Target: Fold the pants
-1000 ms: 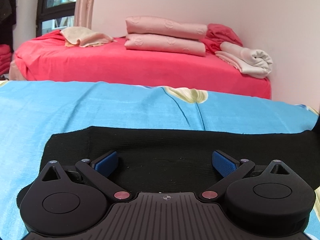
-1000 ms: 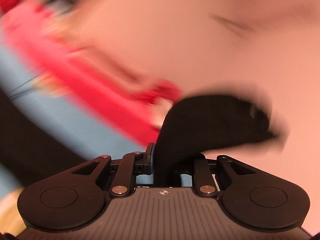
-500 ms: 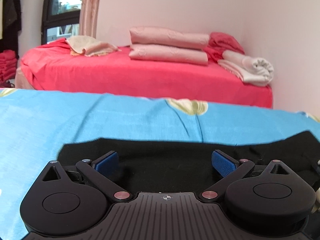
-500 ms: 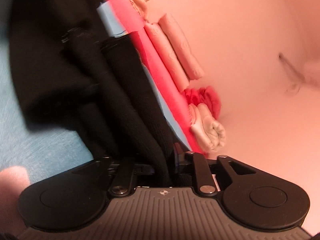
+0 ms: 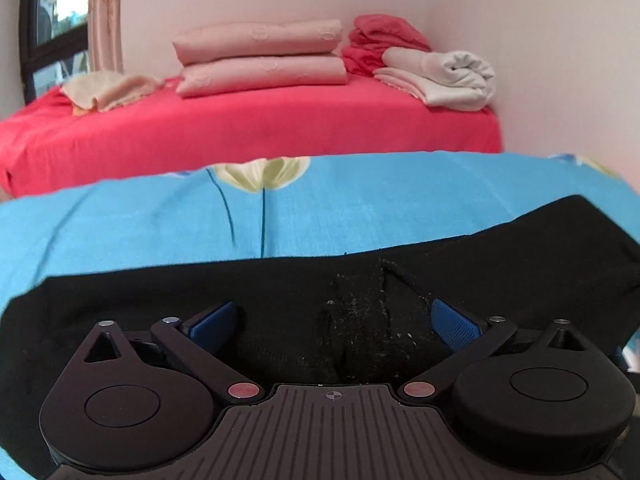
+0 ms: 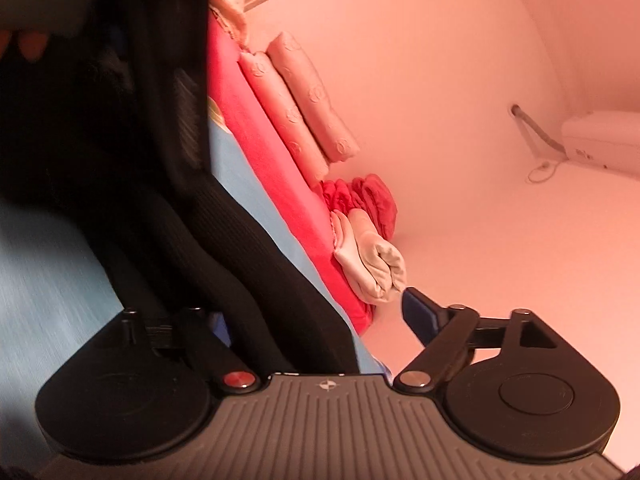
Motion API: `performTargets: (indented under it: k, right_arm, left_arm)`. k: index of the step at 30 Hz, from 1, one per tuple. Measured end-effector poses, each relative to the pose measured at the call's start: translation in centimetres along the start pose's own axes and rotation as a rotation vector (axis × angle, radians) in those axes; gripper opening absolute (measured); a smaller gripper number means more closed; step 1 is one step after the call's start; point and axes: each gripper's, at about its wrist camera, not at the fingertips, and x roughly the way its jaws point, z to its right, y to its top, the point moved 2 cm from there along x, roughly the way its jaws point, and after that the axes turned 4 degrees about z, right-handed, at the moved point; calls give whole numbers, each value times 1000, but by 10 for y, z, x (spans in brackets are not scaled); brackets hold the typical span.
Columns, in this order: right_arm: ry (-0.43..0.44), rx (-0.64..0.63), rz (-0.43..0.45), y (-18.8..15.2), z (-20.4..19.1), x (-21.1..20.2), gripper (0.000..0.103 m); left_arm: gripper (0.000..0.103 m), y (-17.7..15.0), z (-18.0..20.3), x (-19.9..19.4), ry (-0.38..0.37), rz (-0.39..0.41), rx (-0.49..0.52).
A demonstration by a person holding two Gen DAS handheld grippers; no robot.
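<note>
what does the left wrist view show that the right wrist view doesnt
Only the left wrist view shows the pale flower print on the blue sheet, the window at far left, and the left gripper, jaws wide open over the black pants.

Only the right wrist view shows a white wall unit with its cable, and the right gripper, jaws apart, pants fabric draped across the gap.

Both show the pants, the blue sheet, the red bed, the stacked pink bedding and the rolled white cloth.
</note>
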Motion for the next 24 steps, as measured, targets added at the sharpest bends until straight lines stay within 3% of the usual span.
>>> performTargets:
  k: [4,7,10,11,13,15,17,19,21,22,24]
  right_arm:
    - [-32,32,-40,-42,26,-3,93]
    - [-136,81,-178,-80,53,5,93]
    - [-167,281,-359,-108,85,27,77]
    - [-152,337,-379,-110,92,30,72]
    - [-60,445,-324,-99,98,26,73]
    - [0,444,-223,-79,92,17,74]
    - [-60,316,-167,-61,75,18,74]
    - [-81,248,-165,-61,71,26,74]
    - [-150,287,-253,-87,84,54,73]
    - [-186,332,-338,-107,94,68,70]
    - [-198,473,-505,-146,118,78,55]
  left_arm:
    - [103,-3,0,-1,2,14,5]
    - [103,-2,-2,0,1,19,2]
    - [103,-1,-1,0,7,22,3]
    - [103,-1,-1,0,7,23,3]
    - [103,-2,-1,0,6,24,1]
    - [103,-3,-1,-1,6,24,0]
    - [103,-2,-2,-1,6,24,0]
    - [103,-3,-2,-2,6,25,1]
    - [103,-3,-2,-2,6,25,0]
    - [103,-3,-1,-2,6,25,1]
    - [103,-3,-2,-2,5,25,-1]
